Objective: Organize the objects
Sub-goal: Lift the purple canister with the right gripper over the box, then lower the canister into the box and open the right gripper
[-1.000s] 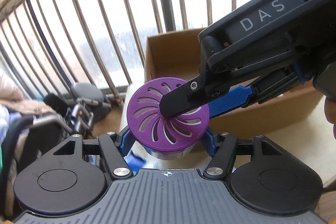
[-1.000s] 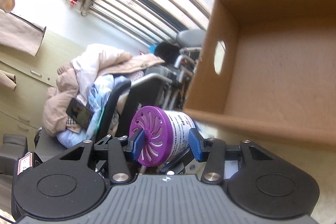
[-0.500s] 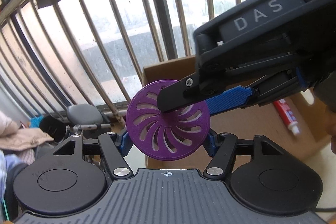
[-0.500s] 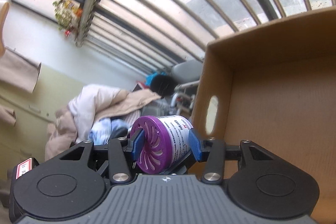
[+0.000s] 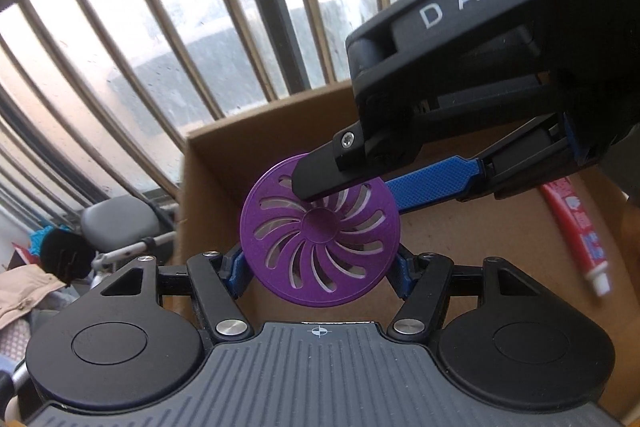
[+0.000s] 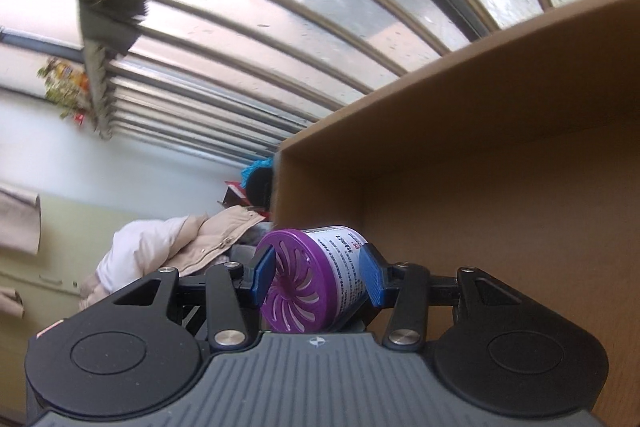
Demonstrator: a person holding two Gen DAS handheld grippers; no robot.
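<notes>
- While both grippers carry one purple-lidded canister (image 5: 320, 241) between them, the left gripper (image 5: 320, 273) pinches it across the body just under the lid, blue pads tight to either side, probably to steady its weight.
- From the right wrist view, the right gripper (image 6: 316, 273) clamps the same canister end to end, one blue pad on the lid face and the other toward the base, so the canister lies on its side.
- Its lid is a flat plastic disc cut with curved, fan-like slots around a solid hub; the white printed label wraps a smooth round wall.
- Held so, the canister hangs above the inside of the cardboard box (image 5: 460, 235), apparently ready to go down into it.
- Matte brown and square-cornered, the box has plain stiff walls.
- On its floor lies a red and white tube (image 5: 576, 227) with a white cap, soft-sided and narrow.
- Beyond the box, metal window bars (image 5: 248, 7) stand in slim rows against bright glass.
</notes>
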